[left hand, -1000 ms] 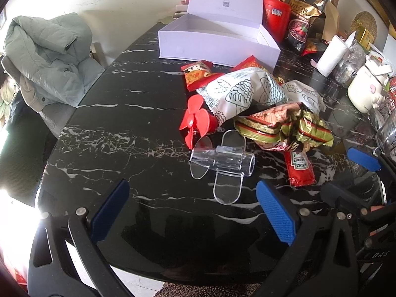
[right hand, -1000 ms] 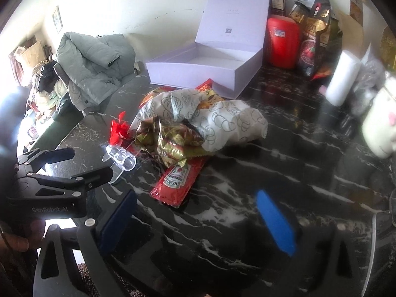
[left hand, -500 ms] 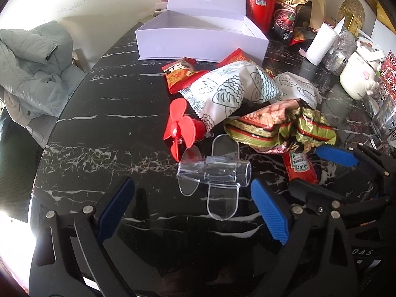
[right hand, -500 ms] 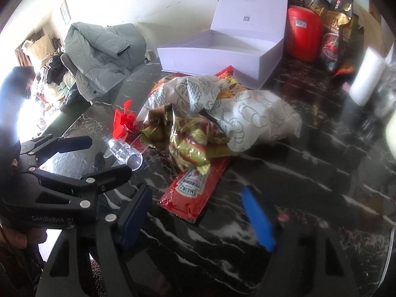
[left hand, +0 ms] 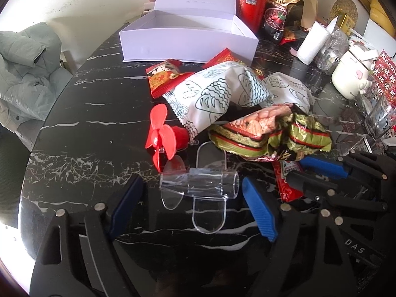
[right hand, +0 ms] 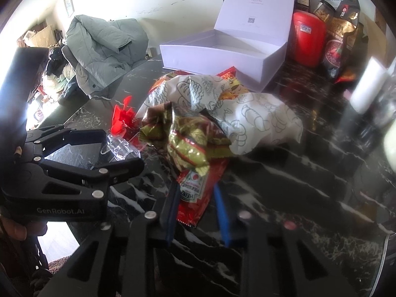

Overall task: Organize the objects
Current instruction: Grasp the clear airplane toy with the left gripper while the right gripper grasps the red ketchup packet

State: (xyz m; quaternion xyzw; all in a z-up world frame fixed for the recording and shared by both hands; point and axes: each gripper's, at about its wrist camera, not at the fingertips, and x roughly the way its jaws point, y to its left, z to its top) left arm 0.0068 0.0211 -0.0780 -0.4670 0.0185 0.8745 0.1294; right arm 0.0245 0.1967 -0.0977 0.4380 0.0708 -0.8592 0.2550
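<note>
A clear plastic toy plane lies on the black marble table. My left gripper straddles it. Its jaws are closing, and the blue pads stand just off the plane's ends. The left gripper also shows in the right wrist view. My right gripper is closing on a red ketchup packet, with both pads against its edges. In the left wrist view the right gripper sits at the right. A red toy fan, a white patterned bag and a green-gold bag lie behind.
An open white box stands at the back of the table. A red canister, dark snack bags, a paper roll and a white mug crowd the back right. A grey jacket lies on a chair at the left.
Both grippers came closer to the table. The left jaws narrowed around the clear plane. The right jaws went from wide open to closed on the ketchup packet.
</note>
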